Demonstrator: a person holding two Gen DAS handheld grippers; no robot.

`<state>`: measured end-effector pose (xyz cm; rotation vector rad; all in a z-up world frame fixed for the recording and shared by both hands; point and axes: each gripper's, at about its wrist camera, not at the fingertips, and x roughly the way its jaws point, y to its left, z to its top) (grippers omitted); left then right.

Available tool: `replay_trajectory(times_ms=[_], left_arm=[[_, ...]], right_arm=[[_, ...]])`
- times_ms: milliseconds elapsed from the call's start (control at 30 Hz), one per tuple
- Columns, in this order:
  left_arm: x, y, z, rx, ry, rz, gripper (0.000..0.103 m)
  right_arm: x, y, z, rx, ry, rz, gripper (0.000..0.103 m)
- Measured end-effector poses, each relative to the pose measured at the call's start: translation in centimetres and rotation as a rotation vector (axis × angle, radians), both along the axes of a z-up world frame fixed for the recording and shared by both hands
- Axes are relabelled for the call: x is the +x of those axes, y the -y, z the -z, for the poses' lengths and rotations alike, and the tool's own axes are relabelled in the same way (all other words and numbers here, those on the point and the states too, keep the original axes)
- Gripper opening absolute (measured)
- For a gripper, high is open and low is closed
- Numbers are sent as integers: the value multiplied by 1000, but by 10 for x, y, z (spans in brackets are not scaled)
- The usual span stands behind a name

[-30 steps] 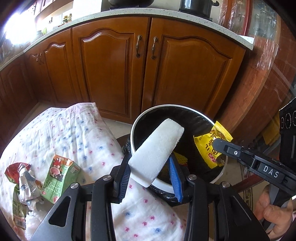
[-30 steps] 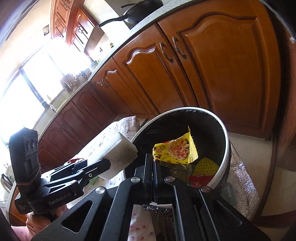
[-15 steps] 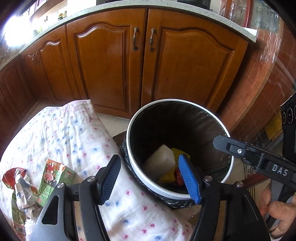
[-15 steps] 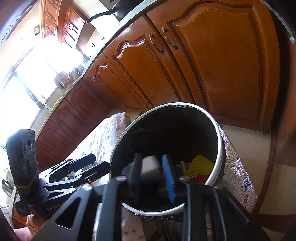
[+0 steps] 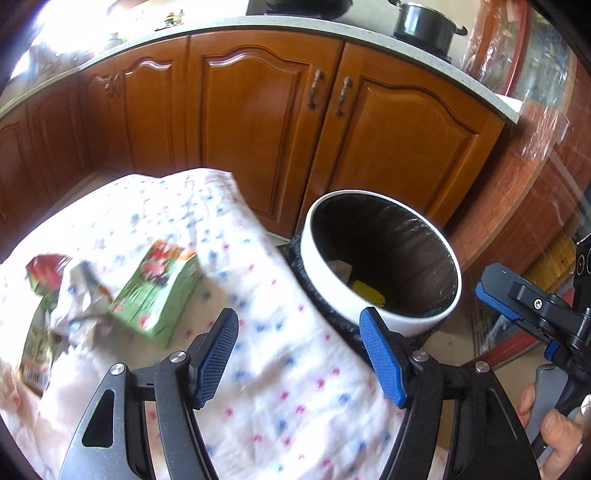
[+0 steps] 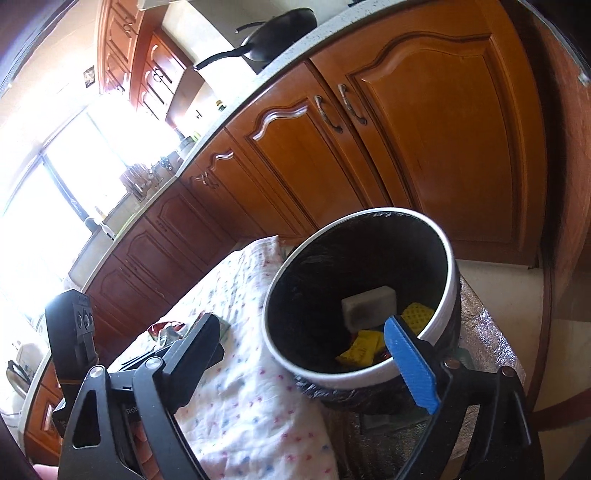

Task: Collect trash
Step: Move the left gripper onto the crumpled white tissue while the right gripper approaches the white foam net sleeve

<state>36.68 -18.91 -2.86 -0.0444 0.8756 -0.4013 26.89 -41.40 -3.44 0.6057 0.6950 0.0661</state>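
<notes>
A white-rimmed trash bin (image 5: 380, 317) with a black liner stands beside the table; it also shows in the right wrist view (image 6: 369, 376). Inside it lie a white foam block (image 6: 369, 306) and yellow wrappers (image 6: 364, 345). My left gripper (image 5: 299, 354) is open and empty above the dotted white tablecloth (image 5: 266, 406). A green carton (image 5: 159, 291) and crumpled wrappers (image 5: 55, 295) lie on the cloth to its left. My right gripper (image 6: 306, 365) is open and empty, near the bin's front rim.
Wooden kitchen cabinets (image 5: 258, 122) stand behind the bin under a pale countertop with a black pot (image 5: 423, 24). The other gripper's body (image 6: 74, 332) is at the left in the right wrist view. A plastic-wrapped wooden panel (image 5: 517, 166) stands right of the bin.
Both grippers opened. The white foam block and the yellow wrapper dropped into the bin. My left gripper then swung left over the tablecloth, and the right one pulled back.
</notes>
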Motion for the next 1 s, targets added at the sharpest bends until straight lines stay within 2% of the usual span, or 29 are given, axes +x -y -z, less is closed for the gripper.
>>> replay_trajectory(times_ms=[300, 667, 1000], left_arm=[[-61, -71, -11, 2, 48, -112, 71], [-121, -158, -21, -5, 51, -249, 74], [-149, -221, -23, -6, 49, -379, 75]], right_arm=[[-26, -58, 3, -6, -42, -15, 101], [-35, -153, 17, -50, -65, -183, 101], [-42, -216, 12, -148, 1, -261, 101]])
